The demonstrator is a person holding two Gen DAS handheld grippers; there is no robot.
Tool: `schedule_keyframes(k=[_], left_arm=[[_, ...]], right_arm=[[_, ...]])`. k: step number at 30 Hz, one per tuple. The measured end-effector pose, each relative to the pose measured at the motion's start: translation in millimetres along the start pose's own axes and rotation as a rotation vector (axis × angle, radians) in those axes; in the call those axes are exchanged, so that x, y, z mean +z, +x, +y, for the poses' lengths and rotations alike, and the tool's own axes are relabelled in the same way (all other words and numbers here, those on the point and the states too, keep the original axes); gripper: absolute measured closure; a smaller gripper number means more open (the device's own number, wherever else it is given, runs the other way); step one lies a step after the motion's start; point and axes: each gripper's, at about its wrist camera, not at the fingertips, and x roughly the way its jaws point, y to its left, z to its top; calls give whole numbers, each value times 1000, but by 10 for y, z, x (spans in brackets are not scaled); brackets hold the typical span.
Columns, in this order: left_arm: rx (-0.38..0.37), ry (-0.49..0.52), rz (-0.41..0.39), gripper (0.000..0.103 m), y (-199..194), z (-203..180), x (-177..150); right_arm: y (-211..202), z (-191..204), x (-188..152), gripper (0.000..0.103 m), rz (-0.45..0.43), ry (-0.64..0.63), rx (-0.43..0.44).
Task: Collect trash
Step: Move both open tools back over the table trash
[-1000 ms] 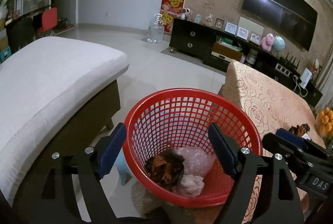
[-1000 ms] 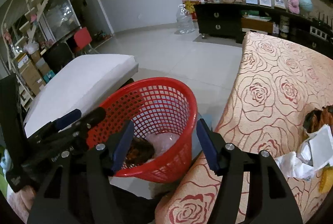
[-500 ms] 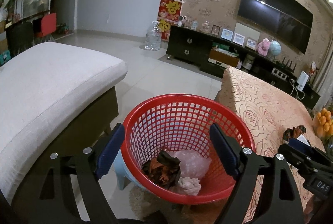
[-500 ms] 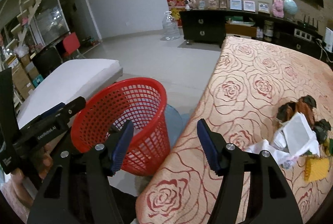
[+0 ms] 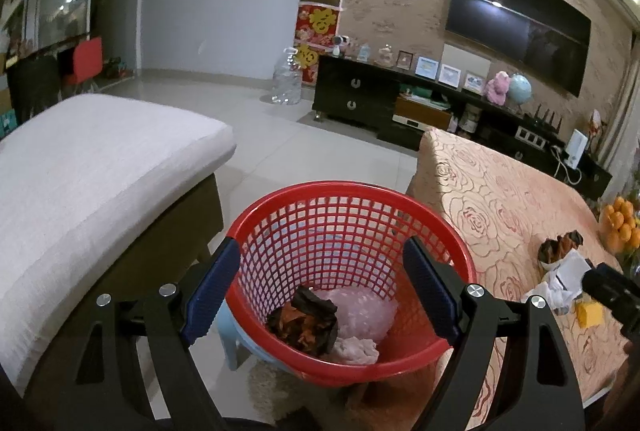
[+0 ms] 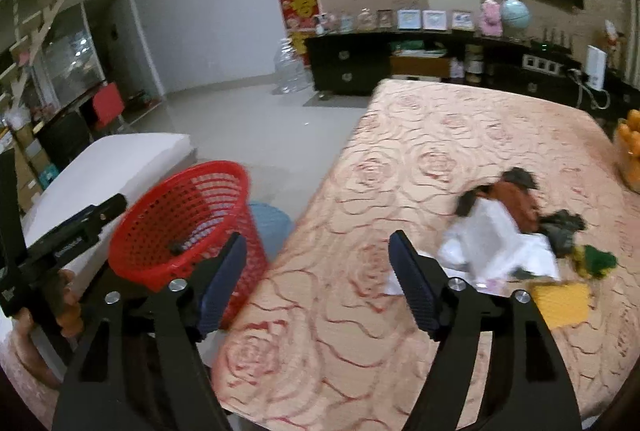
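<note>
Hovering over the rose-patterned peach tablecloth, the right gripper has nothing between its blue-padded fingers and its jaws are opening, pointing down at bare cloth; just ahead of it and to its right lies the heap of trash: a crumpled white paper sheet, a rust-brown and dark crumpled wrapper beyond that, a dark green scrap further right, and a flat yellow square piece nearest the right finger's outer side. Off to the left of this gripper, past the table's edge, stands the red plastic mesh basket, with a pale blue plastic stool showing behind it. The left gripper is held wide apart with nothing pinched, its two blue pads flanking the basket from above without clearly touching the rim; straight below and between its fingers, in the basket's bottom, sit a dark brown-orange crumpled wrapper and a pinkish crumpled plastic bag, touching one another. To the left of that gripper is a white-cushioned low bench, and to its right the clothed table with a pile of oranges at the far edge
</note>
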Motion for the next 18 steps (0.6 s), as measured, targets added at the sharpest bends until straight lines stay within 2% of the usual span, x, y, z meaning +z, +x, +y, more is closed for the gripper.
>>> schedule_keyframes(k=[10, 18], left_arm=[[-26, 78, -23, 20, -65, -293, -56], [-114, 199, 23, 19, -32, -887, -229]], right_arm=[[-261, -704, -325, 22, 3, 15, -167], [-394, -1248, -581, 19, -3, 92, -283]])
